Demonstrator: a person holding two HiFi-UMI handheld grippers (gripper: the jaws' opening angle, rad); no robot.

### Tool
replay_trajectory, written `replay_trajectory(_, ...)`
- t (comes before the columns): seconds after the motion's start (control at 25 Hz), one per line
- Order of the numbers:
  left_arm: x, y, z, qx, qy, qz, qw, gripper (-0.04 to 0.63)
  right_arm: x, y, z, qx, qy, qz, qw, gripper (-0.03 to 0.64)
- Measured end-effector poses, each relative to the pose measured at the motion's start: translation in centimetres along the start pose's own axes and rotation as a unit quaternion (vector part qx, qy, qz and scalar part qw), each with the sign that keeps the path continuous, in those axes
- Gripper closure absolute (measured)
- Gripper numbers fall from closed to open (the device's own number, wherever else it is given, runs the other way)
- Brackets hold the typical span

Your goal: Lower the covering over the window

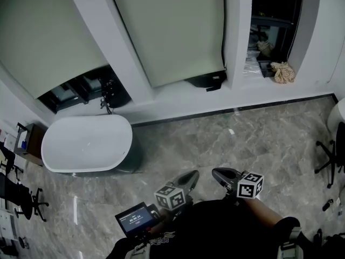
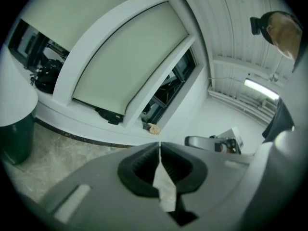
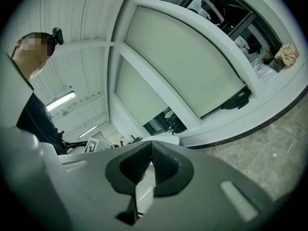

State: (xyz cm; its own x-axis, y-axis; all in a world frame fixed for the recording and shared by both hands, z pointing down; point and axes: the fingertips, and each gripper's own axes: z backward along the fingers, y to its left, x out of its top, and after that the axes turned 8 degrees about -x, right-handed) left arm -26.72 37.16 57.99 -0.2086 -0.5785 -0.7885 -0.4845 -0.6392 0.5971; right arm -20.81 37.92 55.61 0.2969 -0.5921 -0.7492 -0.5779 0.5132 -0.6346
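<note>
Two hand-held grippers are held low at 6 o'clock in the head view, well apart from the window wall. The left hand-held gripper [image 1: 188,176] and the right hand-held gripper [image 1: 218,172] are each seen with jaws pressed together and nothing between them. A pale blind [image 1: 167,31] is drawn down almost to the sill at 12 o'clock, and a second blind [image 1: 38,31] at 10 o'clock. A dark uncovered window [image 1: 275,15] is seen at 1 o'clock, with a crumpled cloth [image 1: 283,72] on its sill. A white bathtub [image 1: 86,143] is set against the wall at 9 o'clock. Marble floor [image 1: 226,139] is seen between the grippers and the blinds.
</note>
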Motion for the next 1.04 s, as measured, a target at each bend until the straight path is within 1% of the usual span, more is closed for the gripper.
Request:
replay_trajectory(0.32,0.0,-0.2,0.5,-0.005,0.002,-0.003,1.0000,0.585,-0.3,0.6,-0.3,0.000,0.003,0.004,1.000,0.611)
replay_trajectory(0.48,0.5,-0.6,0.9,0.003,0.003,0.001,1.0000,0.586,-0.6,0.7,-0.4,0.001,0.004,0.004,1.000,0.611)
replay_trajectory(0.64,0.0,0.1,1.0,-0.004,-0.001,-0.002,1.0000,0.586,-0.6,1.0,-0.7,0.002,0.005,0.005,1.000,0.611)
replay_trajectory(0.8,0.8,-0.4,1.4,0.004,0.001,0.001,1.0000,0.586,-0.6,1.2,-0.9,0.002,0.006,0.008,1.000,0.611)
replay_trajectory(1.04,0.3,0.8,1.8,-0.002,-0.004,-0.003,1.0000,0.586,-0.7,1.5,-1.5,0.003,0.008,0.015,1.000,0.611)
